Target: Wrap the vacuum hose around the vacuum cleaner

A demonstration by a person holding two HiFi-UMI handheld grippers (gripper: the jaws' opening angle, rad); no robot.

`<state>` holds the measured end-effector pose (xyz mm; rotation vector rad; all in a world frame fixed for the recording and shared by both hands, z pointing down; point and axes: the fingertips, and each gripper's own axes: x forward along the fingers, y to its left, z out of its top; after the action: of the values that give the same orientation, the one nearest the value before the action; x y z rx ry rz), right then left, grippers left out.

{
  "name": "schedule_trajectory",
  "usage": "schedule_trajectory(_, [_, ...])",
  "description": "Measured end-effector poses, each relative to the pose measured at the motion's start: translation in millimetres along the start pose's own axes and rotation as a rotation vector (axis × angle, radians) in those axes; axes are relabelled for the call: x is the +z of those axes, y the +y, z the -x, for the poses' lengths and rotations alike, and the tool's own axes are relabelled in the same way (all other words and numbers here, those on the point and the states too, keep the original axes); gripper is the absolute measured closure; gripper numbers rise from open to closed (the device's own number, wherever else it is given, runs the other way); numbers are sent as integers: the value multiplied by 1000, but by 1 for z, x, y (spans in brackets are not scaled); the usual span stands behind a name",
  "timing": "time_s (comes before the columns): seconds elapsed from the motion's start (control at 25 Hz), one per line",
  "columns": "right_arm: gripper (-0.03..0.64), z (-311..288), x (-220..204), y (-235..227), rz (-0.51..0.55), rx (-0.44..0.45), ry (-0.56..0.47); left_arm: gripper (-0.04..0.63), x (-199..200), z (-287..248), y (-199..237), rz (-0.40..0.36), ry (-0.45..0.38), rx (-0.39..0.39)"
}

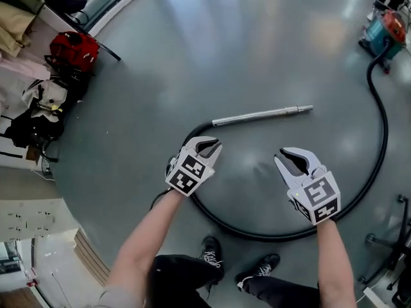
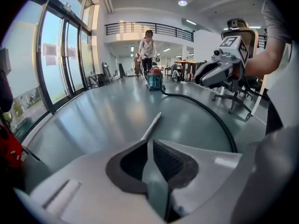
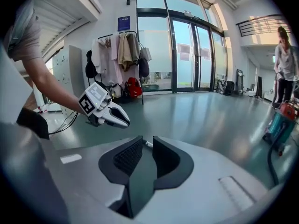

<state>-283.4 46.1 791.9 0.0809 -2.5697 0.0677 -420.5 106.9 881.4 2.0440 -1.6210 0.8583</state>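
Below and ahead of both tools, the vacuum hose (image 1: 380, 140) arcs from the vacuum cleaner (image 1: 389, 29), far ahead-right, to the metal wand (image 1: 260, 115) lying crosswise. The left gripper (image 1: 214, 145), barely parted and empty, is nearer the wand than the right gripper (image 1: 288, 154), spread and empty.

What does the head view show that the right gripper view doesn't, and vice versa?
Head view only: the wearer's shoes and the hose in its full arc across the floor. Right gripper view only: the coat rack, the glass doors, and a person standing at far right. Both: the vacuum cleaner, the left gripper and the red bag.
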Motion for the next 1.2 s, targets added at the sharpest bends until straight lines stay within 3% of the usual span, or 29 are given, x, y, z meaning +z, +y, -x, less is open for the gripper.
schedule_trajectory(0.24, [529,-94,-76,-9,-18,-4,-18,499,-110,-116,57,-70,116,-11])
schedule_trajectory(0.36, [529,-120,-105,-6,-46,-7,-41,456,-144,-167,74,-115,155,-25])
schedule_trajectory(0.68, [548,-160,-147,-27,-169,-90,-44,393,-160,-258,90,-220,232,-96])
schedule_trajectory(0.84, [561,-164,-151,-38,-180,-101,-57,359,-163,-288,78,-275,301,-174])
schedule_trajectory(1.04, [577,-159,-164,-32,-180,-108,-57,356,-174,-300,78,-265,379,-241])
schedule_trajectory(1.12, [588,-157,-176,-28,-193,-118,-44,390,-177,-299,75,-253,397,-266])
schedule_trajectory(1.2, [591,-153,-189,-23,-201,-119,-26,416,-179,-297,69,-309,405,-268])
